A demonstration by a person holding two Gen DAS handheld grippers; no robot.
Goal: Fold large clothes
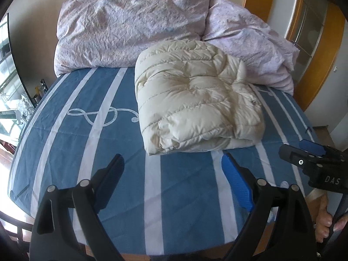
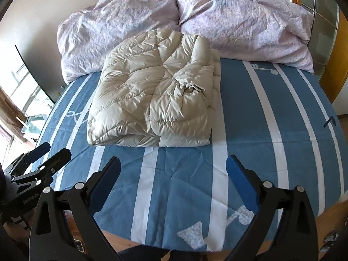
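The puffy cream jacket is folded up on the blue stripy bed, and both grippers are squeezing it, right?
Not quite. The jacket is folded on the blue striped bed, but neither gripper squeezes it: the right wrist view shows the right gripper open and short of it, and the left gripper too.

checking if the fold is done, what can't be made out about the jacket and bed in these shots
- Puffer jacket: underside and inner layers hidden by its own top fold, both views.
- Bed: head end hidden under lilac duvet; near edge behind the open right tongs.
- Items by the window: too small, left view.
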